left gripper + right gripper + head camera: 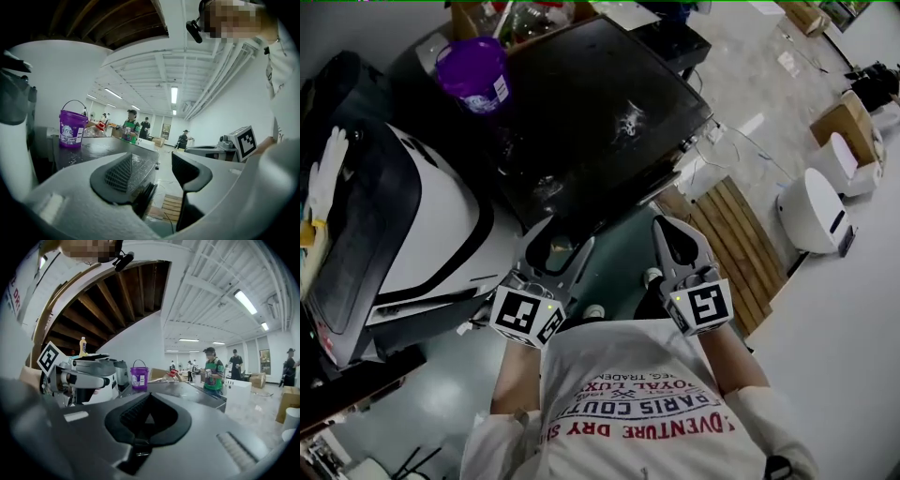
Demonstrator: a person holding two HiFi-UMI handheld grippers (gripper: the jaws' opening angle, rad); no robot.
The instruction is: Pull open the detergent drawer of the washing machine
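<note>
The washing machine (pixel 581 112) is a box with a glossy black top, straight ahead of me. Its front face lies under the top's near edge, so I cannot make out the detergent drawer. My left gripper (pixel 569 234) hovers just short of that near edge, jaws open and nothing between them. In the left gripper view the open left gripper (pixel 152 171) frames the machine's front corner (pixel 145 168). My right gripper (pixel 666 227) is level with it to the right, jaws shut and empty. The right gripper view has the right gripper (pixel 147 420) low in front of the black top (pixel 187 390).
A purple bucket (pixel 473 73) stands on the machine's far left corner. A white and black appliance (pixel 412 225) sits close on the left. A wooden pallet (pixel 741 244) lies on the floor to the right, with a white device (pixel 816 211) beyond it. Several people stand in the background (pixel 213 369).
</note>
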